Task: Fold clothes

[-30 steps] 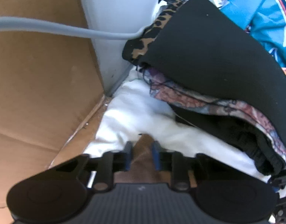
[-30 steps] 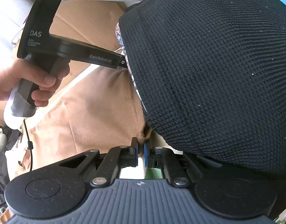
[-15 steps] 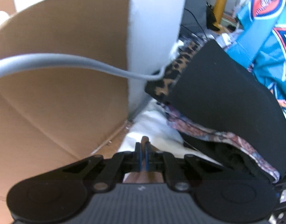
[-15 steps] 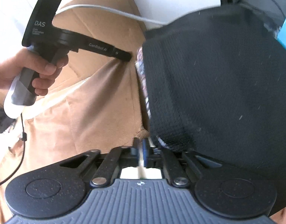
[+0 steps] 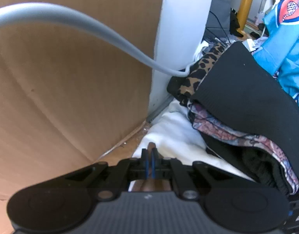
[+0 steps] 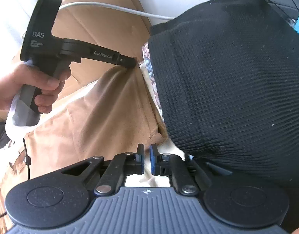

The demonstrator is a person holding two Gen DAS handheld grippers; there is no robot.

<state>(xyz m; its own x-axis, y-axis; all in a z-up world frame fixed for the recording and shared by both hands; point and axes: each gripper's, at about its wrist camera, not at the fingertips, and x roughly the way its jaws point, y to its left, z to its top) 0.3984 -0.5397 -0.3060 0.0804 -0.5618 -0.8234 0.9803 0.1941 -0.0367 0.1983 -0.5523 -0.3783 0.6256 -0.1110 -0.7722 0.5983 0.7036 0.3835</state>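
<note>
Tan garment (image 6: pixel 102 120) spans both grippers: left gripper (image 5: pixel 150 156) fingers clamped on one pinched edge, right gripper (image 6: pixel 146 156) fingers just eased slightly apart, tan fabric between them. Black knit pile (image 6: pixel 227 89) sits just right.

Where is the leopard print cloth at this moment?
In the left wrist view, the leopard print cloth lies right of centre, at the foot of the white wall, tucked under the black knit garment.
</note>
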